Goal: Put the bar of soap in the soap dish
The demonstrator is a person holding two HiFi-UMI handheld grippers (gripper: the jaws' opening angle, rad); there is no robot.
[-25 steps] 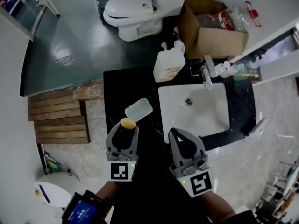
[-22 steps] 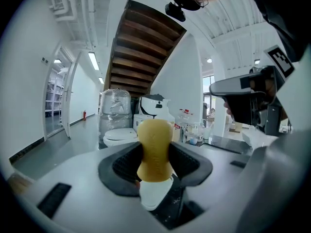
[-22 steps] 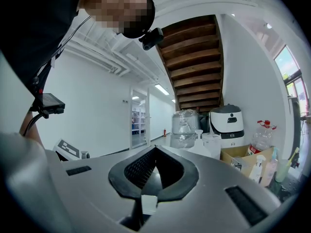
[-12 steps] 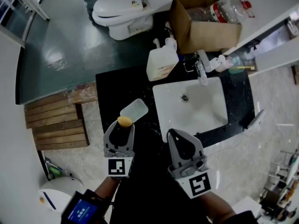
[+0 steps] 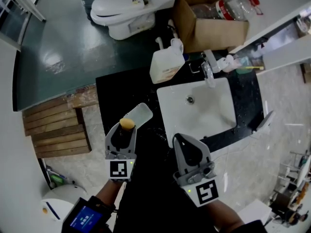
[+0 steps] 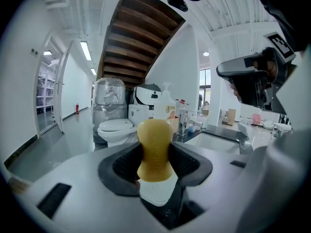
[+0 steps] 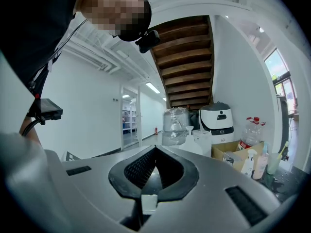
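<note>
A yellow-orange bar of soap (image 5: 127,124) stands on end between the jaws of my left gripper (image 5: 126,126), which is shut on it. In the left gripper view the soap (image 6: 155,148) fills the gap between the dark pads (image 6: 125,166). The clear soap dish (image 5: 137,115) lies on the black counter (image 5: 112,89), just ahead of and right of the soap, left of the sink. My right gripper (image 5: 180,140) is shut with nothing in it, held over the counter's front by the sink's near corner; its jaws (image 7: 154,155) meet at the tips.
A white sink (image 5: 197,108) with a tap (image 5: 208,72) is set in the counter. A large pump jug (image 5: 166,64) stands behind it, small bottles (image 5: 228,62) at the right. Beyond are a cardboard box (image 5: 209,23), a toilet (image 5: 121,8) and a wooden pallet (image 5: 53,123).
My left gripper with the soap has moved forward and slightly left, closing on the soap dish. The right gripper has stayed about where it was.
</note>
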